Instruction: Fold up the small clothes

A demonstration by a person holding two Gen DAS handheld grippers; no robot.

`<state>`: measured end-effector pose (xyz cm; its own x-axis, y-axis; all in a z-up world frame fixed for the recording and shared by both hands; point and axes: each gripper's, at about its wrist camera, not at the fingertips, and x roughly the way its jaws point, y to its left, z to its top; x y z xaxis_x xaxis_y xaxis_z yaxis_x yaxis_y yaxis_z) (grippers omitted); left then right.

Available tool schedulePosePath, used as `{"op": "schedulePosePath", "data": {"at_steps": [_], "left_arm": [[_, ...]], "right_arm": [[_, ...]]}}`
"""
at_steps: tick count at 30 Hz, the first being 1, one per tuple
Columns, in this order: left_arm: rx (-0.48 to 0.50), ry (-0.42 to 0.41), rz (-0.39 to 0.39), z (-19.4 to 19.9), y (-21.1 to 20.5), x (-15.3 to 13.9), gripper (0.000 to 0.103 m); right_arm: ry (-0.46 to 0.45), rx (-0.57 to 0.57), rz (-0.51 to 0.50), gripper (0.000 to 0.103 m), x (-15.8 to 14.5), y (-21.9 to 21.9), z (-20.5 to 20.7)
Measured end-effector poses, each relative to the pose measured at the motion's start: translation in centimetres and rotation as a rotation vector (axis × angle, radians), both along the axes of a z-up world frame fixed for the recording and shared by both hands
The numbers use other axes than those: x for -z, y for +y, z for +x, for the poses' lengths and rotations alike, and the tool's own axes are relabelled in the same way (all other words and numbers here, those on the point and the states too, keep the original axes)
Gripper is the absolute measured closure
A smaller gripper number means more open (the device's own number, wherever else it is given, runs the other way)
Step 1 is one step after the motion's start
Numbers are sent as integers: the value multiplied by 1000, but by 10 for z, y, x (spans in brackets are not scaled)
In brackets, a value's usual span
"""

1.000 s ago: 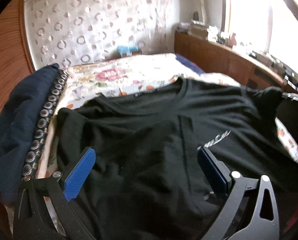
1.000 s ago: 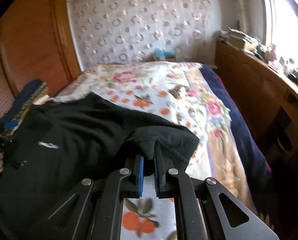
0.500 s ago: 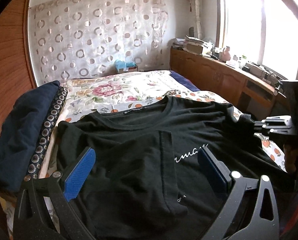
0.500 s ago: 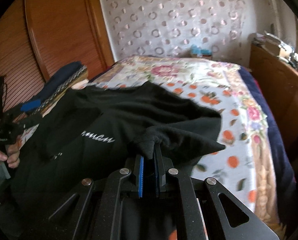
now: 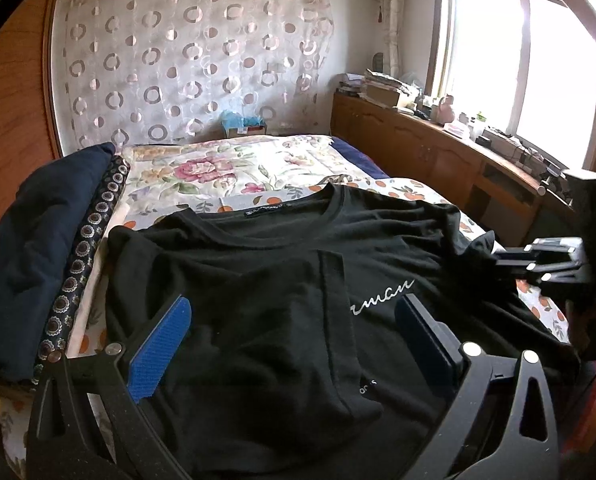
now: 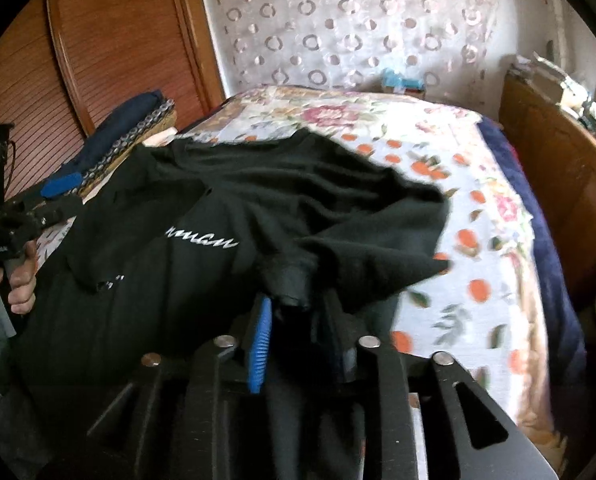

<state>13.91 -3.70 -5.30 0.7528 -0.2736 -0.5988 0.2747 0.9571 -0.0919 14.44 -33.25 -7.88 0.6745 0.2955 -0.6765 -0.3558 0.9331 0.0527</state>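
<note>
The black T-shirt (image 5: 282,292) lies on the bed (image 5: 234,168). The right claw (image 6: 294,320), jaws just opening, releases the sleeve (bunched between them); withdraw cleanly. The left claw (image 5: 294,340) hovers open above the shirt.

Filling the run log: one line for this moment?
left gripper: open over black T-shirt | right gripper: jaws just opening, sleeve between

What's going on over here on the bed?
A person with a two-finger gripper in each hand is folding a black T-shirt on the floral bedspread. One side is already folded inward. The right gripper has just been opening, a bunched sleeve between its jaws. The left gripper hovers open over the shirt.
</note>
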Motion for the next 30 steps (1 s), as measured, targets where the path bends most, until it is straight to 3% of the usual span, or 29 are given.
{"op": "schedulePosePath", "data": {"at_steps": [2, 8, 14, 21, 23, 24, 30], "left_arm": [[0, 4, 0, 1, 1, 1, 1], [-1, 16, 5, 7, 3, 4, 1], [6, 27, 3, 10, 2, 6, 1], [11, 20, 6, 7, 3, 4, 1], [7, 16, 8, 6, 3, 4, 1], [5, 13, 9, 5, 4, 3, 1], [-8, 1, 7, -2, 9, -1, 1]], "right_arm": [[-30, 24, -4, 65, -11, -7, -11], [-74, 108, 24, 63, -25, -33, -5], [13, 153, 109, 63, 3, -43, 24], [88, 76, 179, 64, 16, -23, 52], [79, 66, 155, 92, 15, -21, 60], [74, 47, 148, 99, 14, -18, 64], [-19, -97, 116, 99, -17, 28, 73]]}}
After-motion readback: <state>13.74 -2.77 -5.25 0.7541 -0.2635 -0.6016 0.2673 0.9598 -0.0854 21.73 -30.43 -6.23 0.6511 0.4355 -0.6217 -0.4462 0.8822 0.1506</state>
